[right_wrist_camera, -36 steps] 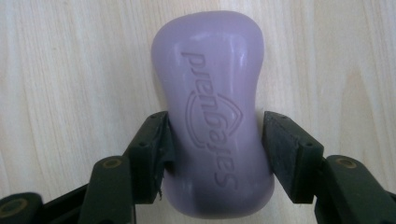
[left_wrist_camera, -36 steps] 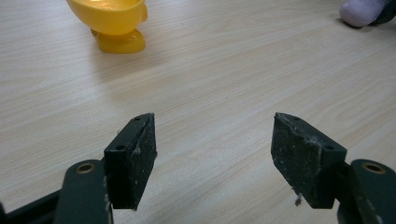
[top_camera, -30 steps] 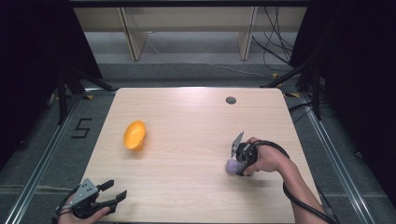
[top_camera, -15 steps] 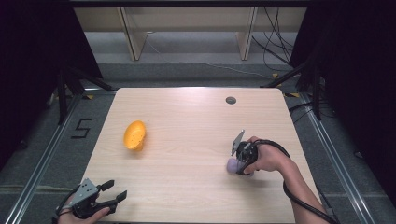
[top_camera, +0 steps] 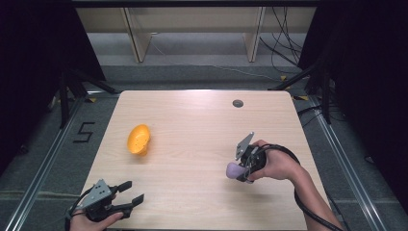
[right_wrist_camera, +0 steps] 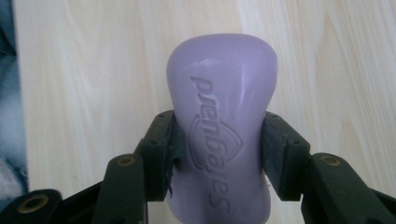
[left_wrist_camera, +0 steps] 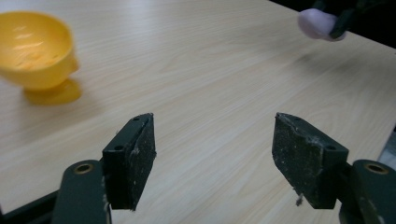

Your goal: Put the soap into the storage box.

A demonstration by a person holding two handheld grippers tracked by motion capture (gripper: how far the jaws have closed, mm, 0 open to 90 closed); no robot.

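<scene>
Soap bar [right_wrist_camera: 222, 140] clamped across middle, long axis along right gripper [top_camera: 246, 167] jaws.

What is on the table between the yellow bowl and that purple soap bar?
Nothing: in the high view, only bare wooden table lies between the yellow bowl and the purple soap bar, which the right gripper holds.

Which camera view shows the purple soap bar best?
The right gripper view: the purple soap bar is close up, its embossed lettering visible, clamped between the right gripper's fingers. The high view shows a small purple end beside the hand. The left gripper view shows a blurred corner of it.
</scene>
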